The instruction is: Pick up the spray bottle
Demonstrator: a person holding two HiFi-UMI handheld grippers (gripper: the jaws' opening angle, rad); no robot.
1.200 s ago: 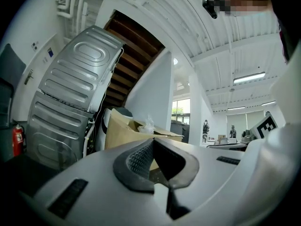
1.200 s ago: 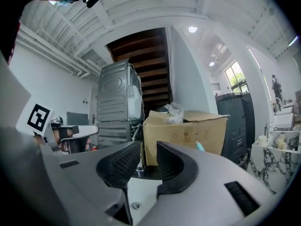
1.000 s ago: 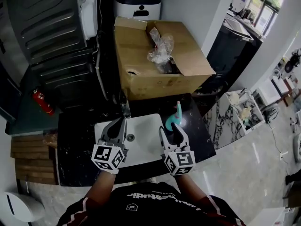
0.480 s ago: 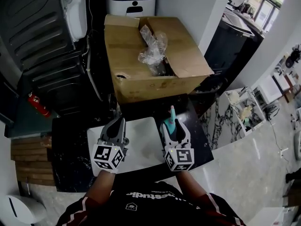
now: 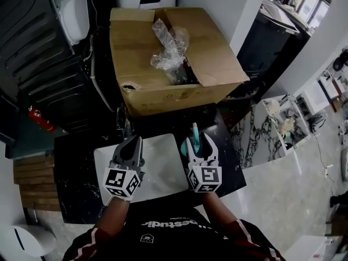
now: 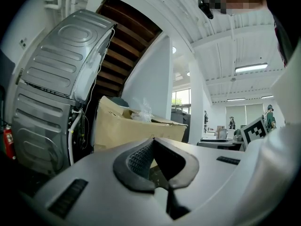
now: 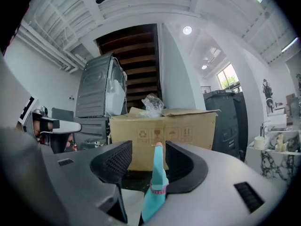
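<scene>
The right gripper (image 7: 148,150), low in its view, has just been spreading its fingers. They stand released, with the teal spray bottle (image 7: 156,185) upright between them, by the white sink (image 5: 163,170). The left gripper (image 6: 152,141) has its fingers clenched together, empty.

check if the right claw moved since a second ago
Yes. The right claw has moved forward, toward the cardboard box: the spray bottle, then ahead of its tips, now stands between its jaws, which have just been opening.
</scene>
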